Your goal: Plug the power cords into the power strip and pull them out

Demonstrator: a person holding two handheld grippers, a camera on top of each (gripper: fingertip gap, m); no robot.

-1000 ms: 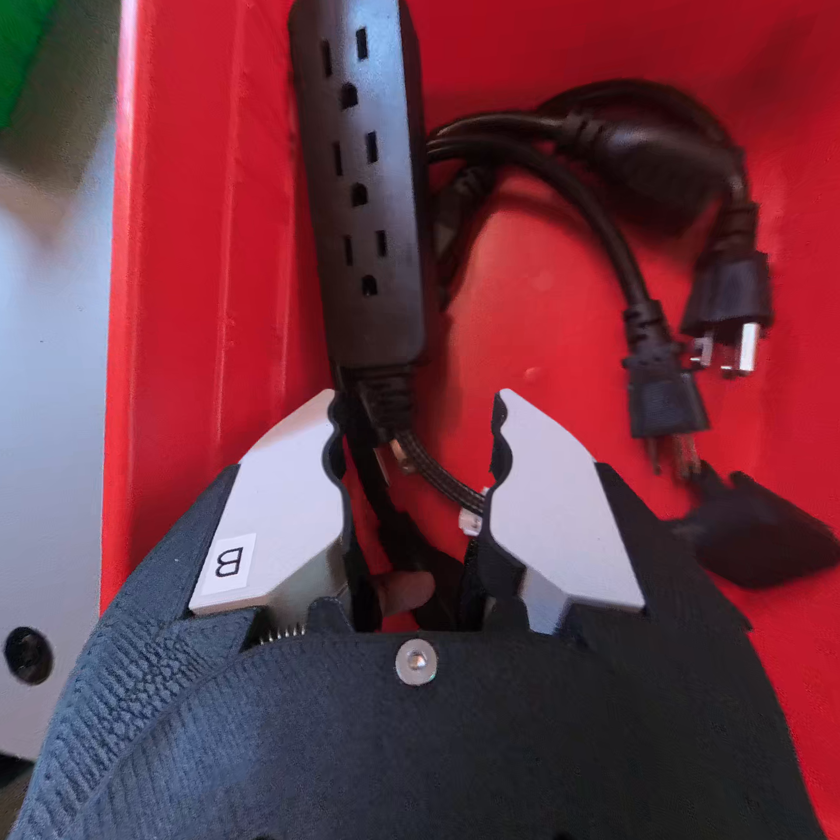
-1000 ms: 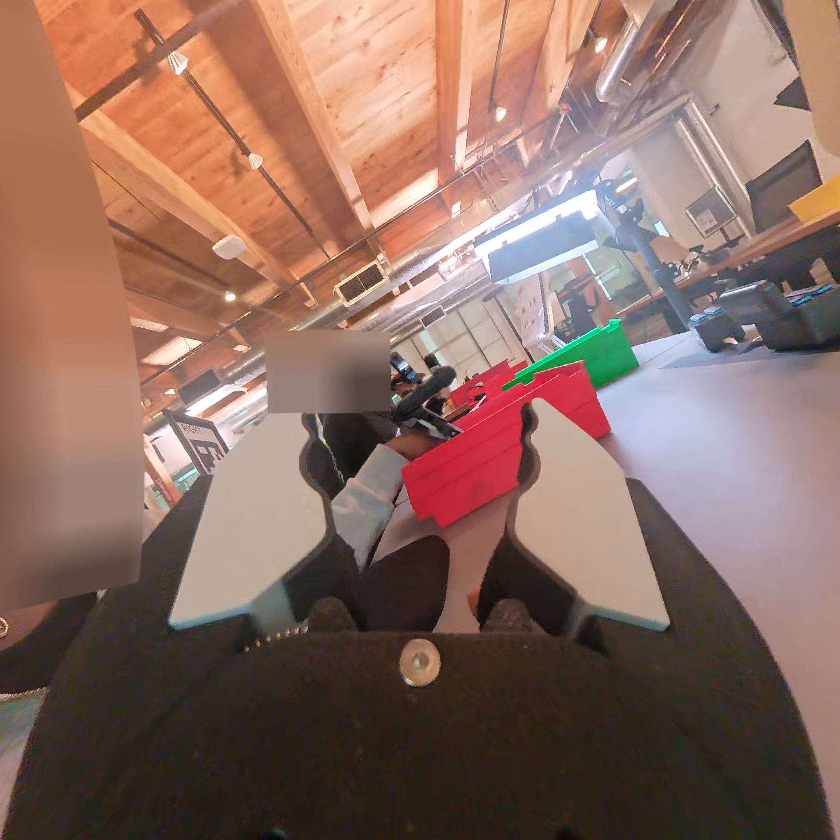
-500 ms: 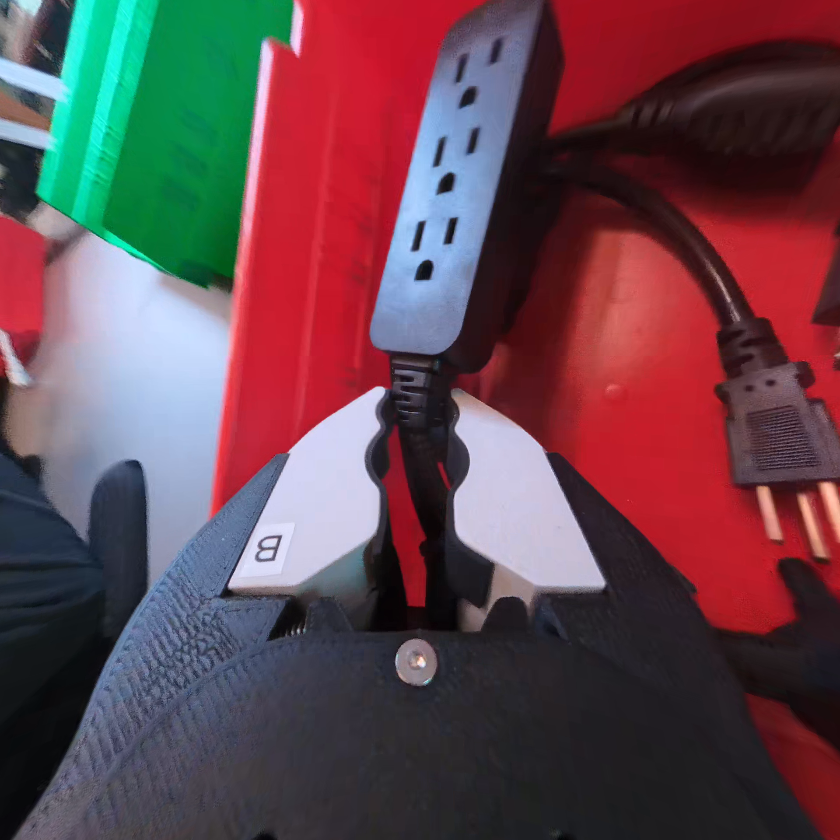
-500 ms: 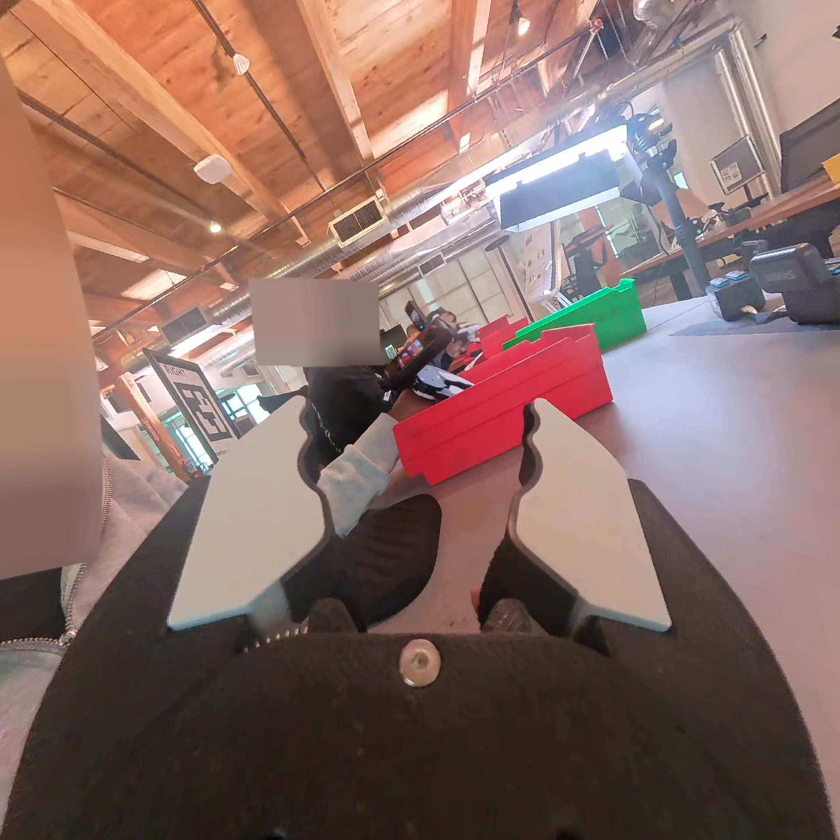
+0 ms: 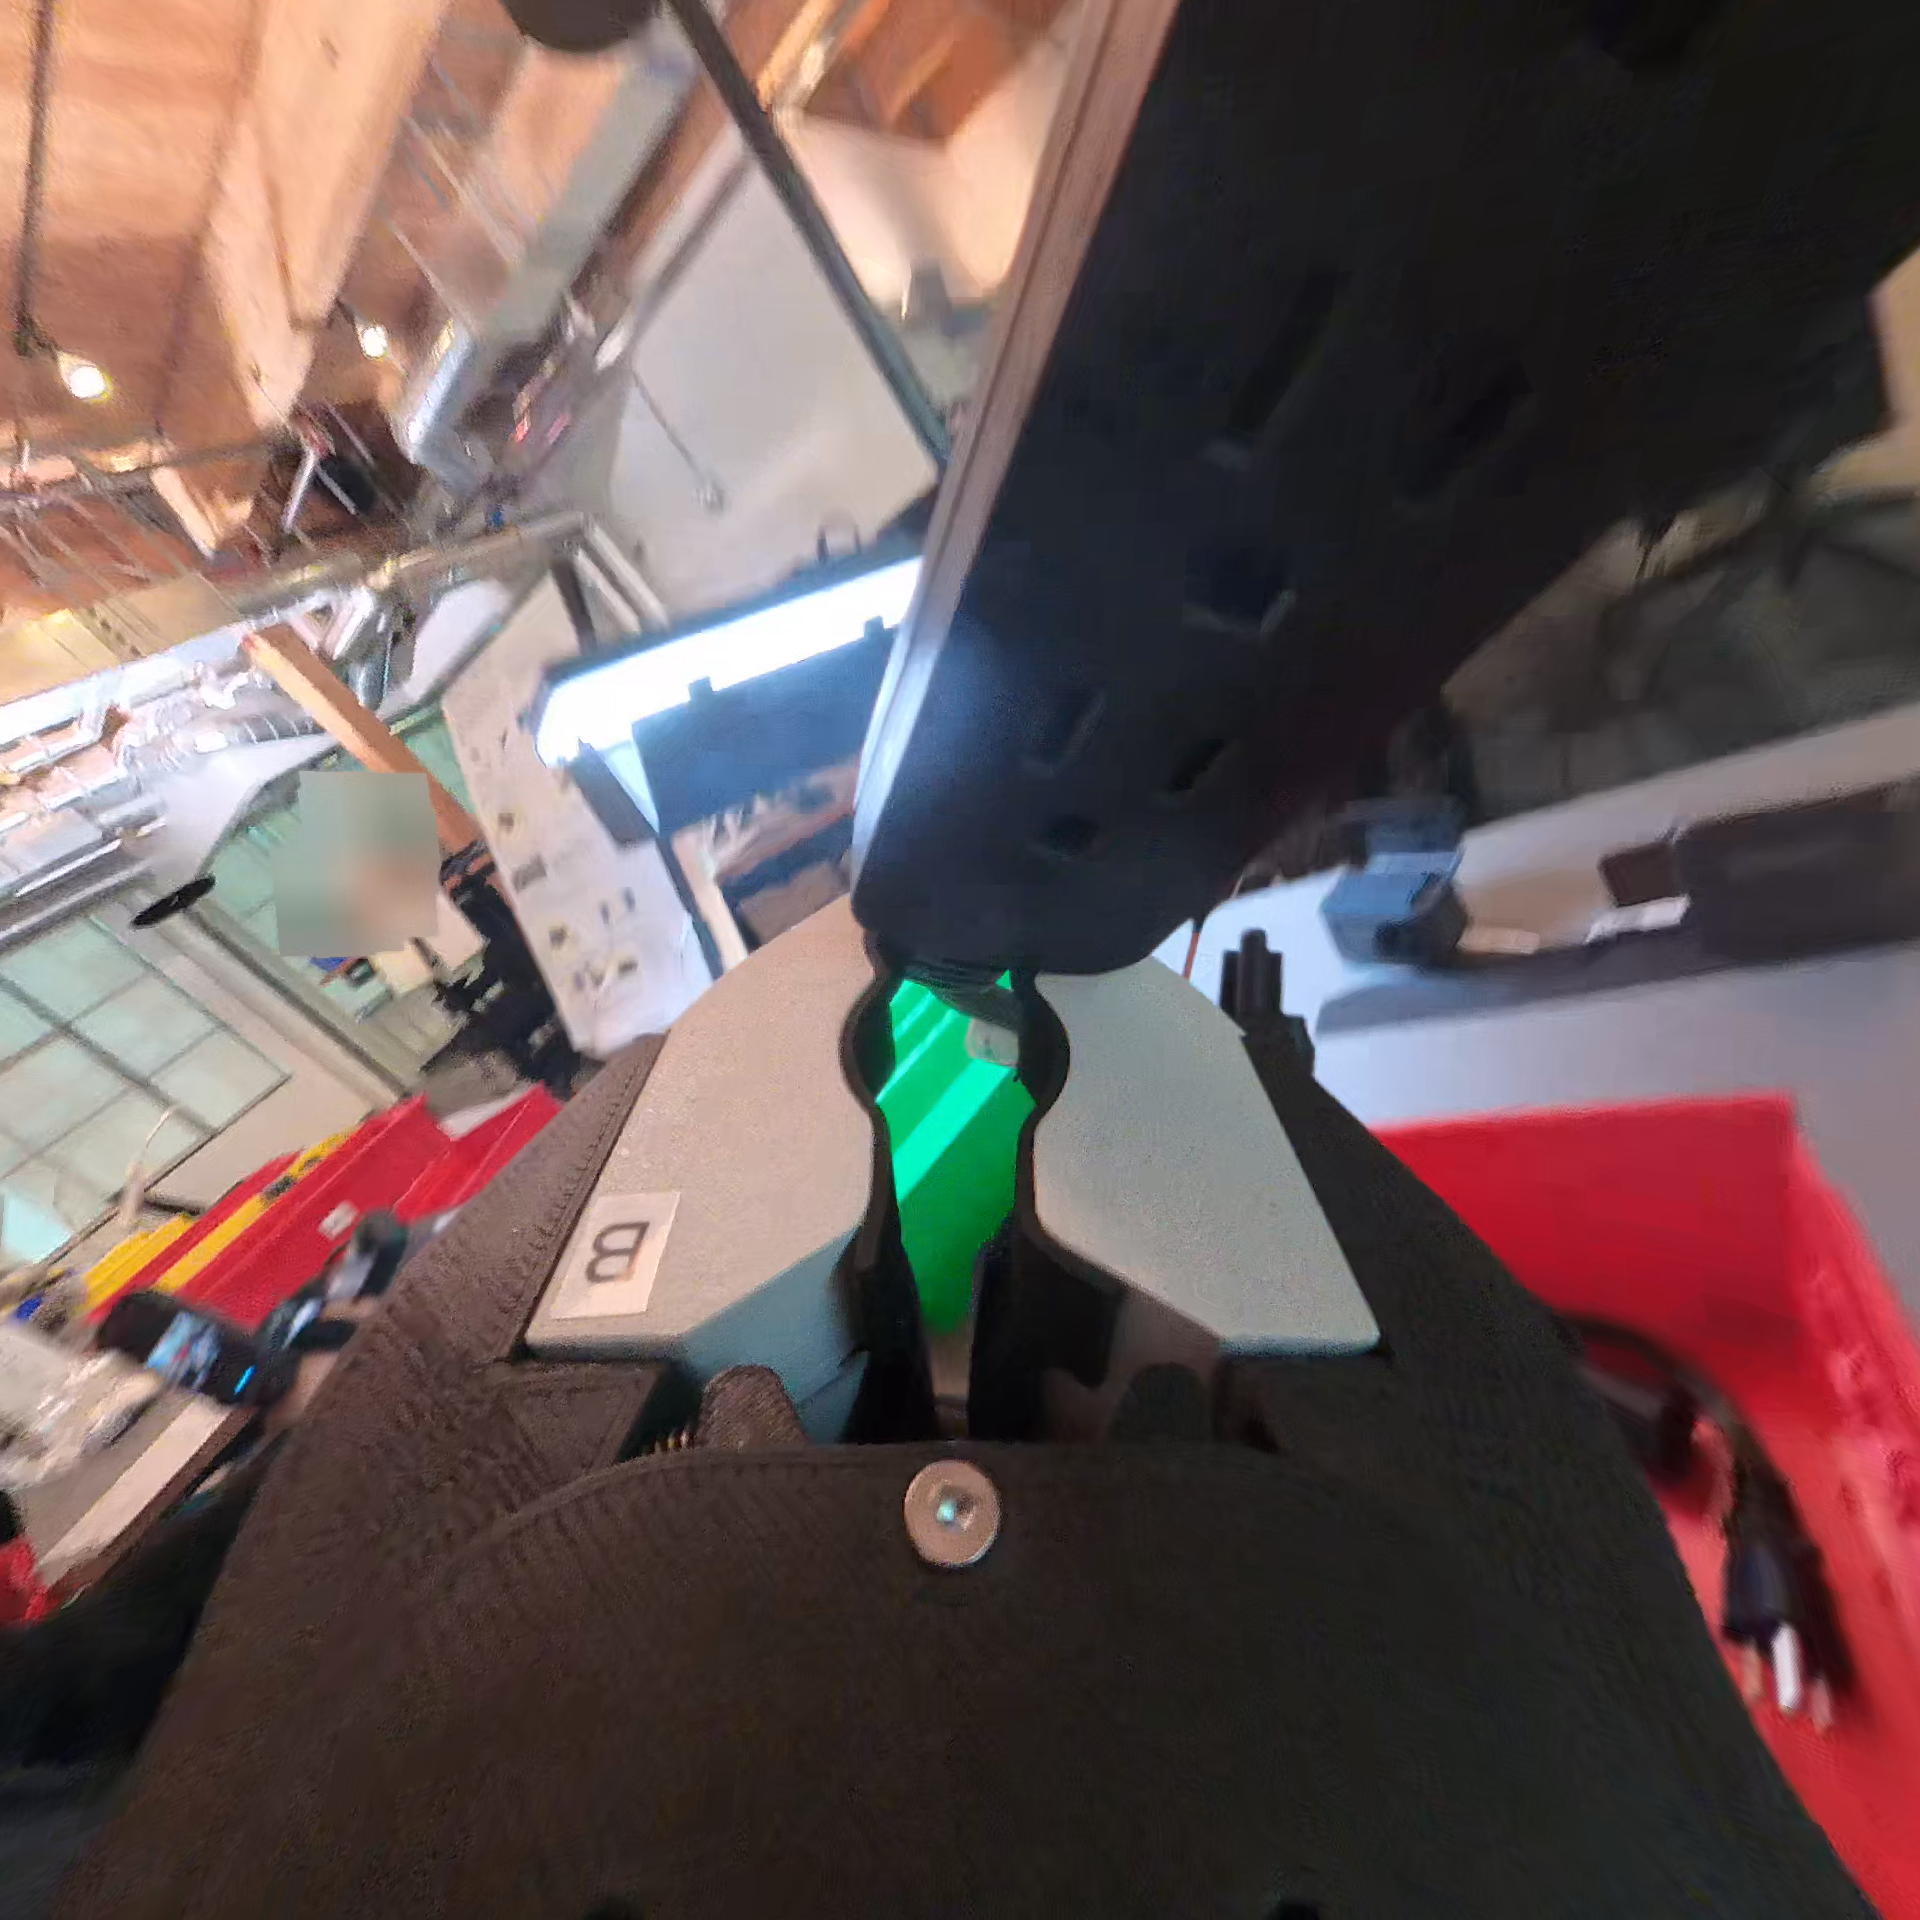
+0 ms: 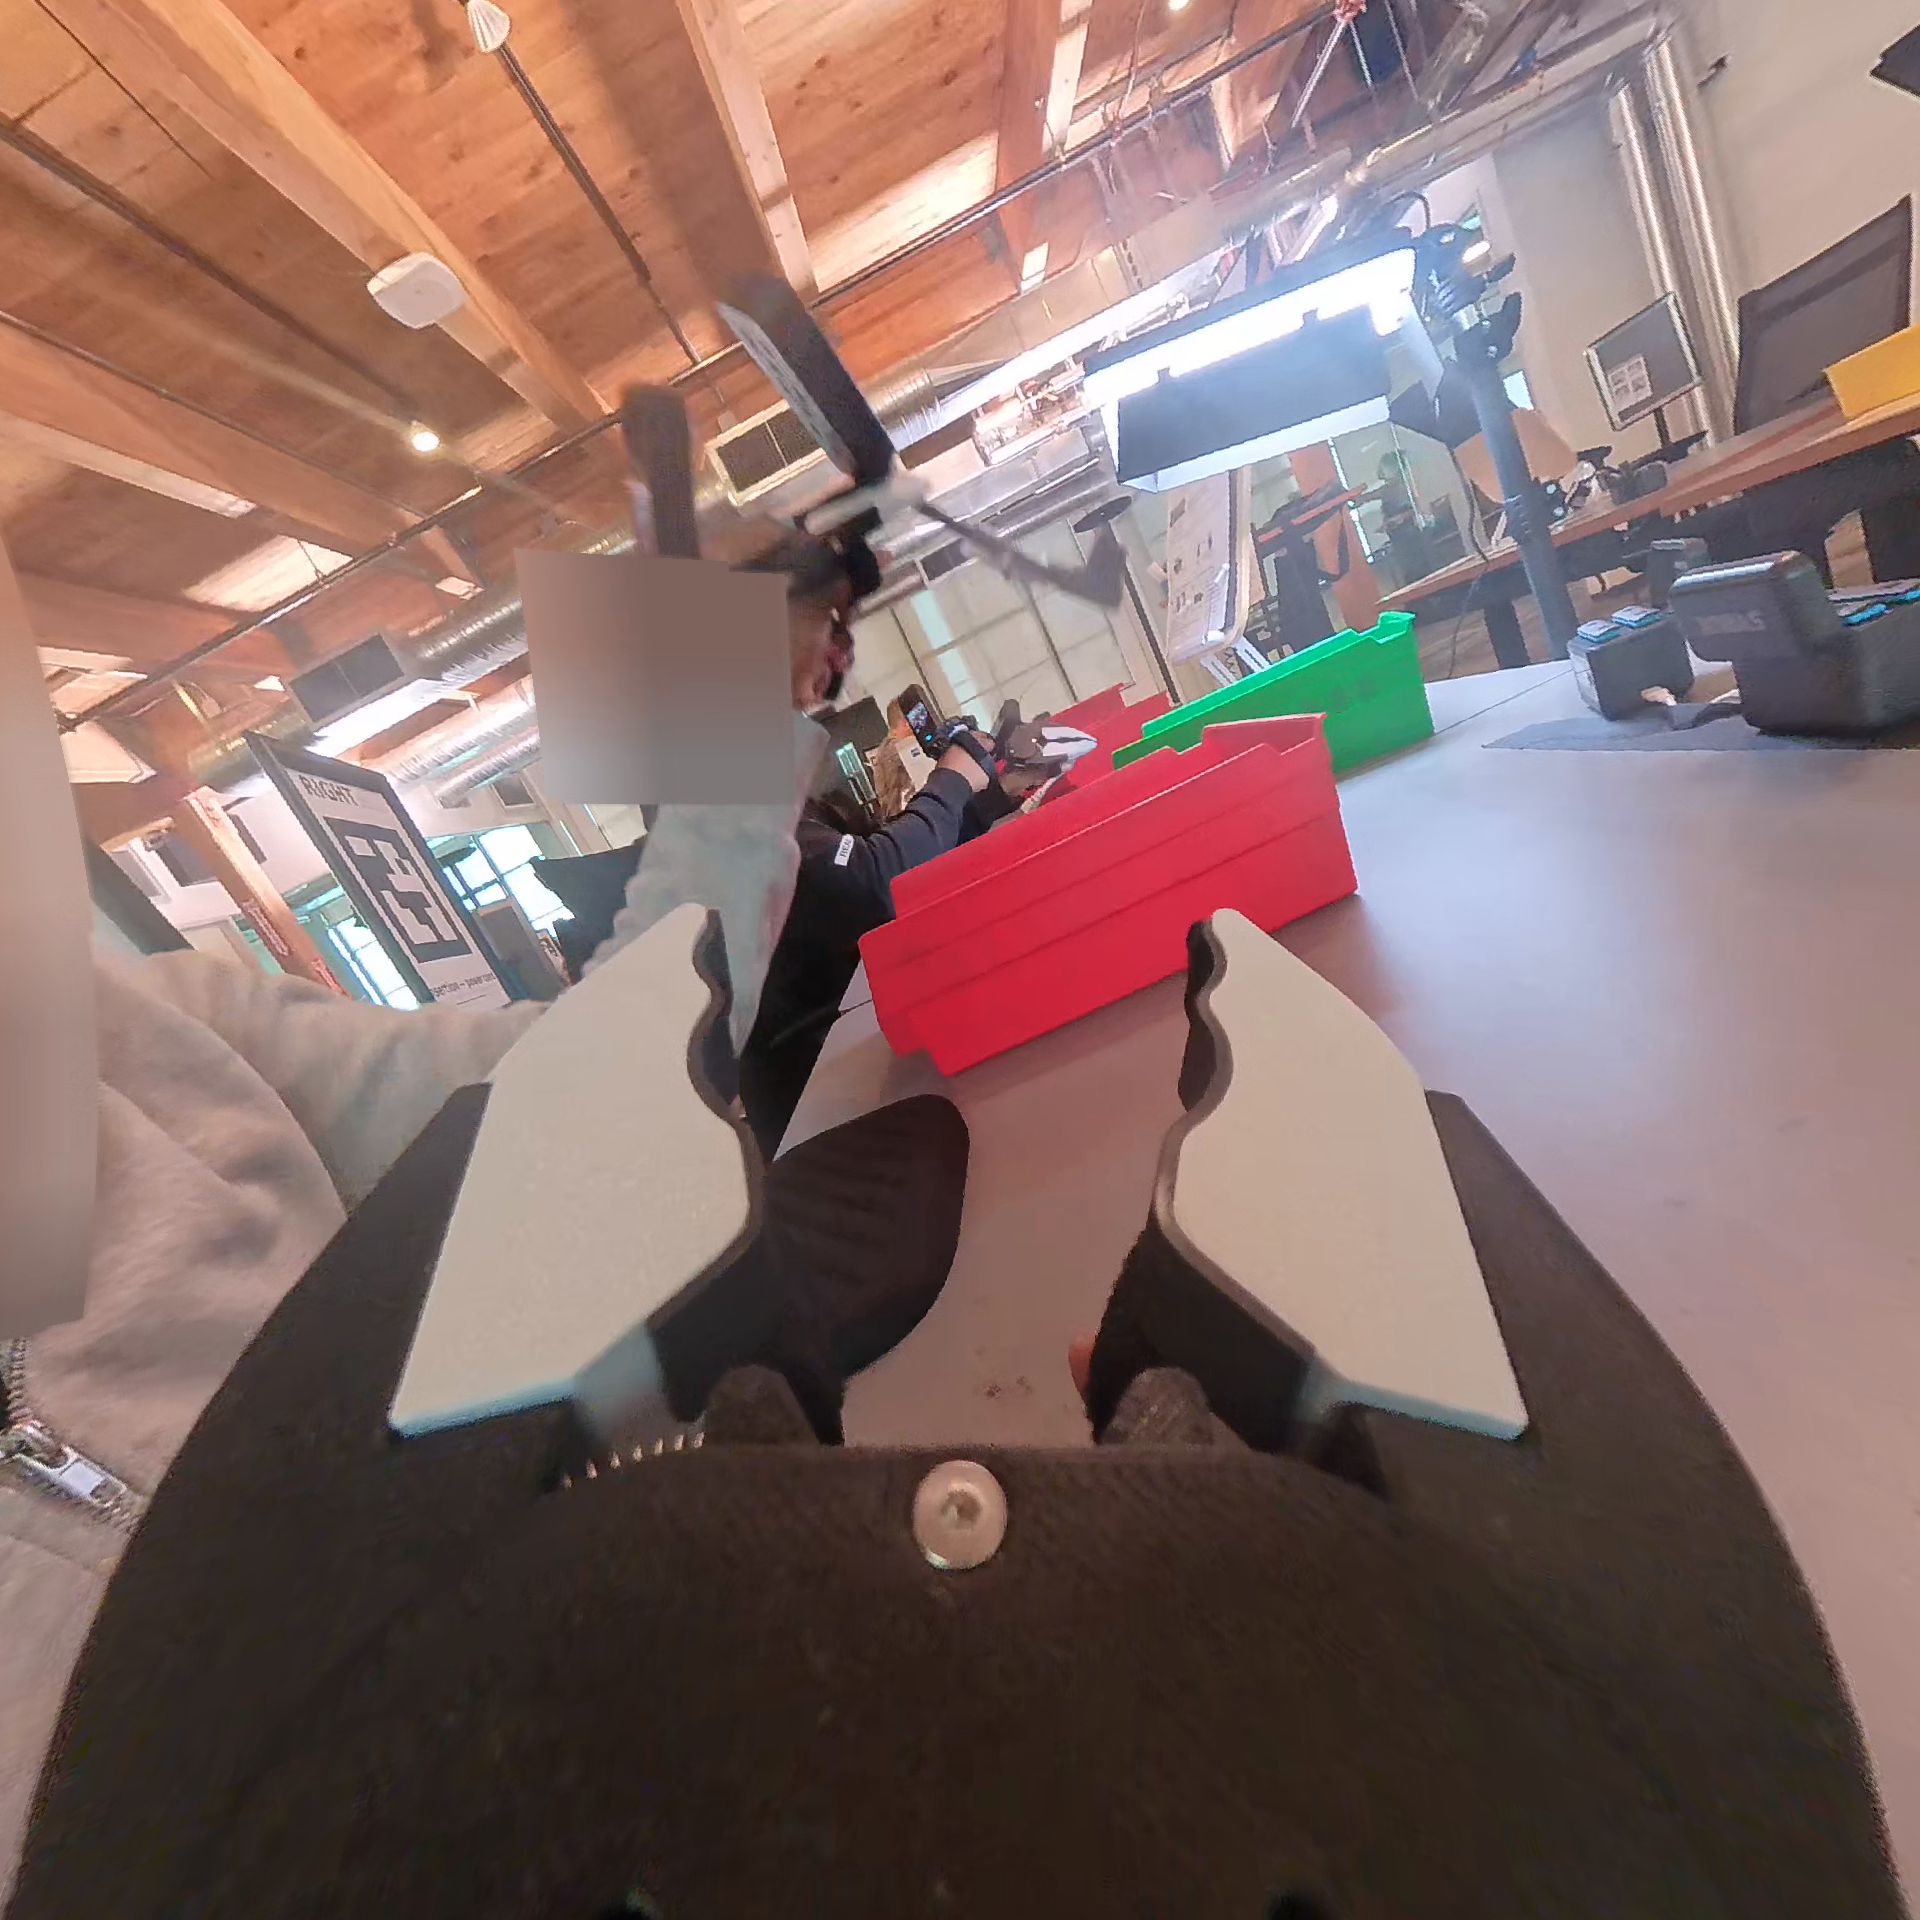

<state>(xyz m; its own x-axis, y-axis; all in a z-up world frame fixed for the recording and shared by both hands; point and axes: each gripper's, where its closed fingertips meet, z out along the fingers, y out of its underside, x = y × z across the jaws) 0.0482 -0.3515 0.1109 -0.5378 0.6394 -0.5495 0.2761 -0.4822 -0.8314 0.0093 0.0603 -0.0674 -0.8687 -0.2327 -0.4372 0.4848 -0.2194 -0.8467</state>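
Left tool [image 5: 948, 1023]: black, coarse-textured printed body, two pale grey fingers [image 5: 758, 1132] with scalloped inner edges, a white sticker bearing one letter on the left finger, a silver screw [image 5: 951, 1512] at the centre, a bit of spring coil beneath the finger base. Right tool [image 6: 951, 1023]: same black shell, same pale grey notched fingers [image 6: 1340, 1195], same central silver screw [image 6: 958, 1522], spring coil at lower left. Light grey zip-up sleeve [image 6: 208, 1143] with a metal zipper.

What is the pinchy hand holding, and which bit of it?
The left gripper is shut on the black power strip, pinching its cord end. The right gripper is open, holding nothing.
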